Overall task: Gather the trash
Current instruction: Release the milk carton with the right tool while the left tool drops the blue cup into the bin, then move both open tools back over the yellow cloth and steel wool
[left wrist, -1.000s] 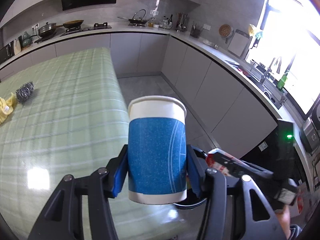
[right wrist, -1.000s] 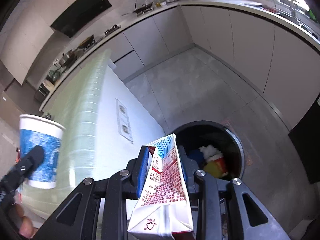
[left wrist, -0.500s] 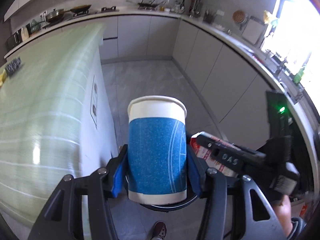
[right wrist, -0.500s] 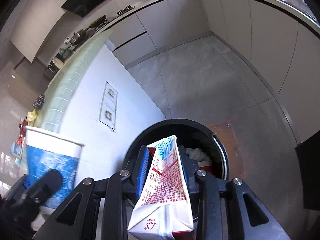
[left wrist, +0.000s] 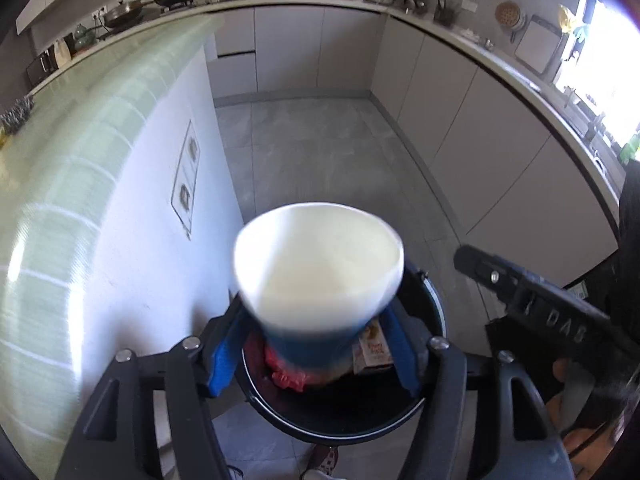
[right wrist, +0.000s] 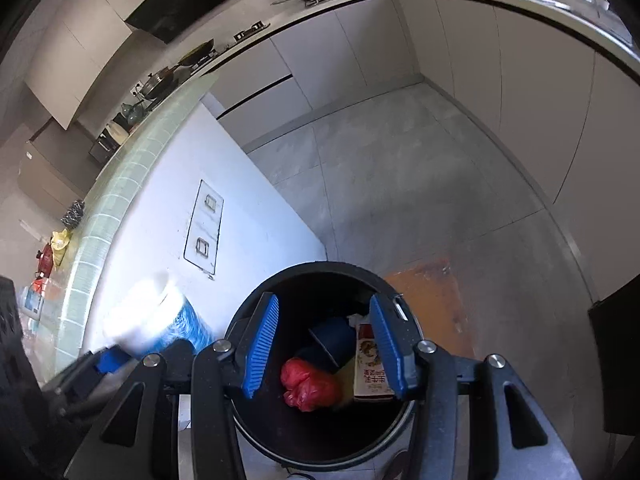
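A black round trash bin (right wrist: 320, 269) stands on the floor below both grippers. My left gripper (left wrist: 312, 356) hangs over the bin (left wrist: 340, 428), and its jaws are opening. The white and blue paper cup (left wrist: 316, 264) sits loose between the blue pads (left wrist: 224, 360), blurred and tipped towards the camera. In the right wrist view the cup (right wrist: 156, 320) shows as a blur at the left. My right gripper (right wrist: 324, 344) is opening with nothing between its fingers. The red and white carton (right wrist: 372, 364) lies inside the bin beside a red bag (right wrist: 308, 384) and a dark blue cup (right wrist: 332, 336).
The kitchen island's white side with its sockets (right wrist: 204, 232) stands right next to the bin, under a green tiled top (left wrist: 80, 152). Grey floor (right wrist: 400, 168) runs to the cabinets. An orange patch (right wrist: 424, 292) marks the floor behind the bin. A shoe (left wrist: 324, 460) is below.
Both grippers came down over the bin. The right jaws opened and the carton dropped into the bin. The left jaws widened and the cup tipped towards the camera.
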A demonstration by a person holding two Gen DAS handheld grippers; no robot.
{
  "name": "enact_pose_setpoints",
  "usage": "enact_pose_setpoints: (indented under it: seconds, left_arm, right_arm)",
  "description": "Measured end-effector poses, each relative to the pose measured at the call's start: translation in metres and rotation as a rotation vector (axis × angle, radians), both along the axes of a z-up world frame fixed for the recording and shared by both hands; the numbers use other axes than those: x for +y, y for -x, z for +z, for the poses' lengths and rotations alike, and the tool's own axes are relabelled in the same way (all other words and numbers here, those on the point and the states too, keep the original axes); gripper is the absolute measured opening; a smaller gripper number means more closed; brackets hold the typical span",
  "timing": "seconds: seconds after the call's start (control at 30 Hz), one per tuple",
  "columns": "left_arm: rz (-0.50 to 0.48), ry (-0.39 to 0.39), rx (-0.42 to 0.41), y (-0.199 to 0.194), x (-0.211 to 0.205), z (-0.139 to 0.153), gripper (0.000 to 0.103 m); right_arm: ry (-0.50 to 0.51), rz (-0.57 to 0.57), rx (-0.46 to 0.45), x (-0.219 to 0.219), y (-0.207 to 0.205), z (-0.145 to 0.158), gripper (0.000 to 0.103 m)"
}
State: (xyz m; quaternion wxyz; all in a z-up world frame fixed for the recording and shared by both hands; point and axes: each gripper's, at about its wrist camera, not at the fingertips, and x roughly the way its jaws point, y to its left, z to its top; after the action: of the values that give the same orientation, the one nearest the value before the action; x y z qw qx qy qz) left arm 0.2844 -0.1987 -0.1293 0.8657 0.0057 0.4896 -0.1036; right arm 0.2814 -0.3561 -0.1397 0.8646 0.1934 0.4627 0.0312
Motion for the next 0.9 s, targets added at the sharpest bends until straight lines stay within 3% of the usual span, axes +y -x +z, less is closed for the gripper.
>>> enact_pose_setpoints:
  seconds: [0.17,0.4,0.67,0.9]
  left_arm:
    - [-0.018,-0.022,-0.041,0.006,0.000,0.015,0.073]
    - [-0.037,-0.029,-0.018,-0.001,0.005,0.017,0.074]
    - [-0.037,0.029,-0.056,0.009,0.025,0.054,0.074]
    - [-0.017,0.035,-0.082,0.023,0.076,0.091,0.074]
  right_arm:
    - [-0.005,-0.008,-0.013,0.000,0.010,0.018,0.051]
    - [-0.011,-0.058,-0.014,-0.008,0.025,0.027,0.051]
    - [-0.019,-0.094,0.012,0.002,0.039,0.041,0.052]
    - [0.042,-0.078,0.013,0.041,0.044,0.080,0.071]
